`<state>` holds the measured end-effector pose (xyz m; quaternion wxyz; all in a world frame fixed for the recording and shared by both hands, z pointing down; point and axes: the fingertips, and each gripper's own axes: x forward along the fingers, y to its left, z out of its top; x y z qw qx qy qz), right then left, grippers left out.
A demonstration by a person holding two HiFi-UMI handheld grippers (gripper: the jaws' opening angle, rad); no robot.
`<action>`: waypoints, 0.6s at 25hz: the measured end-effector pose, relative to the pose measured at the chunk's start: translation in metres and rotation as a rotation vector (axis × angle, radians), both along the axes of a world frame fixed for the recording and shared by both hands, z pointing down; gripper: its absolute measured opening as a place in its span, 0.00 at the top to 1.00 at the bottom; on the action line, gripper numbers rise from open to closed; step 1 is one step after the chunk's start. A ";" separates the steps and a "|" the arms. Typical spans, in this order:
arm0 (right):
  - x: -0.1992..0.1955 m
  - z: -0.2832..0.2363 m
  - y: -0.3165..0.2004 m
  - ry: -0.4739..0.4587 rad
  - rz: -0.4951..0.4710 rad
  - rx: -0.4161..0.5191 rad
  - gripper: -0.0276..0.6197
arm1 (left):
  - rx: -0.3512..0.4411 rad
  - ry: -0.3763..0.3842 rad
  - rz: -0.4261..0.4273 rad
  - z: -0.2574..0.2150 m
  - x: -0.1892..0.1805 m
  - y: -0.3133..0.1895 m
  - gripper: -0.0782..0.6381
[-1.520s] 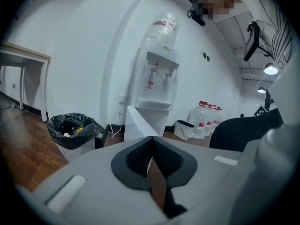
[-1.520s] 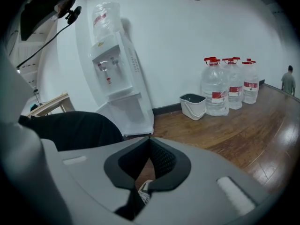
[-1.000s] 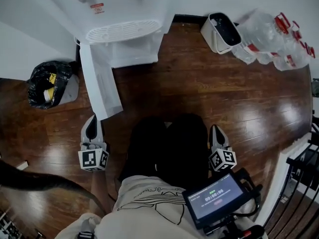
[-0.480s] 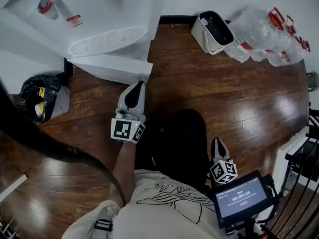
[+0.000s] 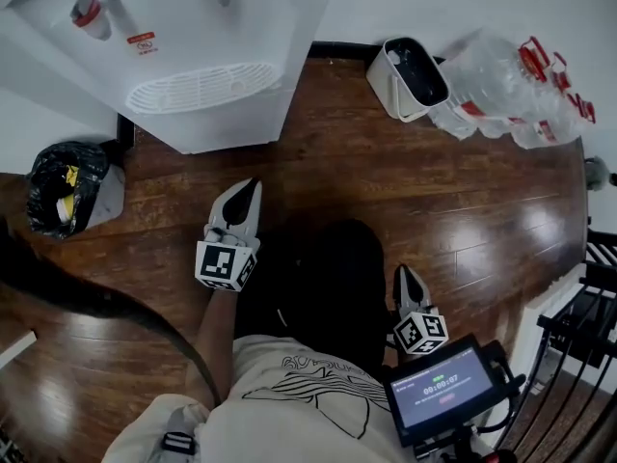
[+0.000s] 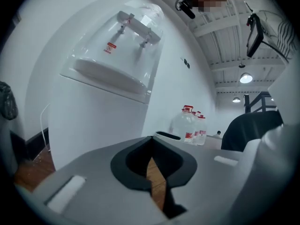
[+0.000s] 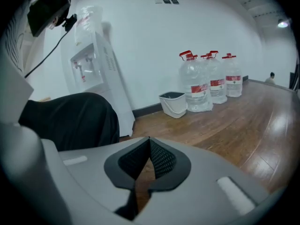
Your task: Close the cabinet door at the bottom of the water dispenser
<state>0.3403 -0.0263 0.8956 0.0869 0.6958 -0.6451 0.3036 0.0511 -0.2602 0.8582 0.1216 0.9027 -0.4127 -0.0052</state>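
The white water dispenser (image 5: 202, 85) stands at the top left of the head view, and its bottom cabinet door (image 5: 227, 141) lies flush with the body. My left gripper (image 5: 253, 183) is shut and empty, pointing at the door from a short way off without touching it. In the left gripper view the dispenser's plain white front (image 6: 93, 130) fills the left, beyond the shut left gripper (image 6: 151, 138). My right gripper (image 5: 402, 270) hangs shut and empty by the person's right leg. The right gripper view shows the right gripper (image 7: 149, 138) and the dispenser (image 7: 101, 69) side-on.
A black rubbish bag (image 5: 63, 186) sits left of the dispenser. A white bin (image 5: 410, 75) and several large water bottles (image 5: 521, 75) line the back wall. A small screen (image 5: 439, 389) hangs at the person's waist. A black railing (image 5: 588, 336) runs along the right edge.
The cabinet door has swung from wide open to shut against the dispenser. My left gripper swept right with it, then drew back a little. The right gripper has barely shifted.
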 end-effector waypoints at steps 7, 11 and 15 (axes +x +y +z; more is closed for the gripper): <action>-0.016 -0.011 -0.058 -0.020 -0.060 0.107 0.95 | -0.021 -0.025 -0.041 -0.008 -0.035 0.010 0.87; -0.048 -0.040 -0.087 -0.100 -0.162 0.135 0.95 | -0.092 -0.011 -0.046 -0.027 -0.044 0.029 0.87; -0.086 -0.079 -0.091 -0.148 -0.237 0.087 0.95 | -0.203 -0.090 -0.035 -0.066 -0.057 0.064 0.87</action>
